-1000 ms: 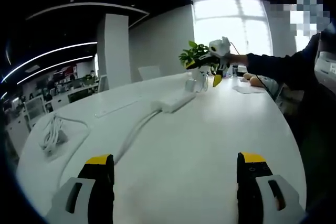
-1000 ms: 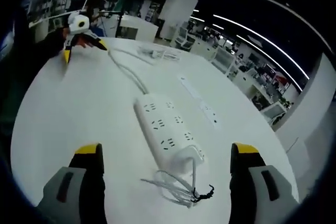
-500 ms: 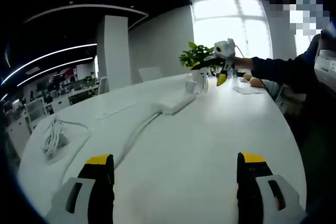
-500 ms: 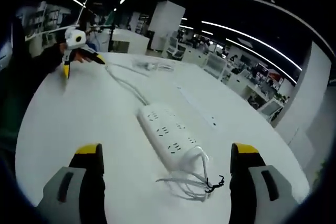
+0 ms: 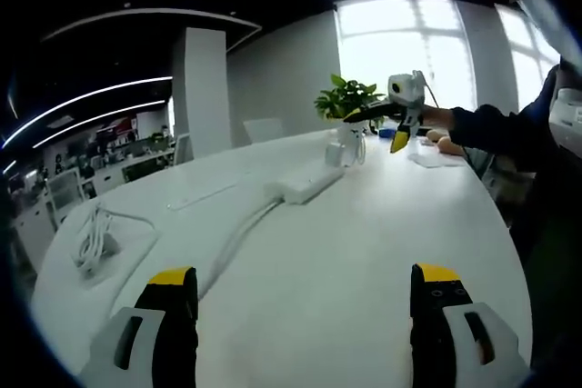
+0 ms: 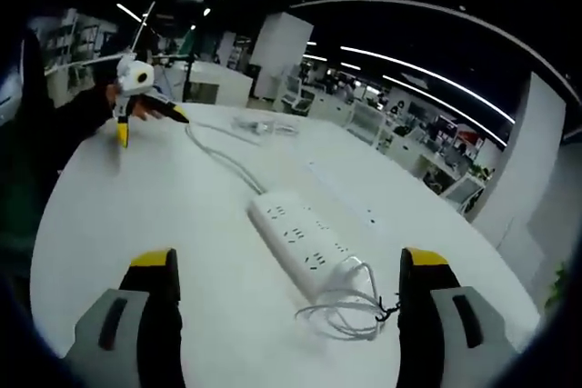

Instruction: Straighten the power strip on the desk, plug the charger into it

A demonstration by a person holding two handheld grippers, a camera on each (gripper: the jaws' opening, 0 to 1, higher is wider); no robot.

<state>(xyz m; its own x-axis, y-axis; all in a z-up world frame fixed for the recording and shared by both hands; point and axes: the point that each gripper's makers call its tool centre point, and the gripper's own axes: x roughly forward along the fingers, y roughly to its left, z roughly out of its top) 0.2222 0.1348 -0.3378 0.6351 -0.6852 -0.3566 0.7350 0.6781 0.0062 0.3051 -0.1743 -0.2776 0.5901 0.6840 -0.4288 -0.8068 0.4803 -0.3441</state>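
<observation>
A white power strip (image 5: 309,184) lies on the white desk (image 5: 364,252), and its thick cord (image 5: 238,229) runs back toward me. Low in the left gripper view my left gripper (image 5: 305,276) is open, with nothing between its jaws. A white charger with a coiled cable (image 5: 94,241) rests at the desk's left. A hand holds my right gripper (image 5: 382,124) above the far end. In the right gripper view my right gripper (image 6: 286,261) is open over the power strip (image 6: 300,243). The left gripper (image 6: 150,124) hovers far left and the charger (image 6: 259,123) lies beyond.
A potted plant (image 5: 346,99) stands past the strip's far end. A flat socket panel (image 5: 205,193) sits flush in the desk. A thin bundled cable (image 6: 350,315) lies at the strip's near end. A person's dark sleeve (image 5: 496,129) reaches in from the right.
In the left gripper view the right gripper has drifted to the right and slightly up. The right gripper view has lifted and tilted. The power strip and charger lie as before.
</observation>
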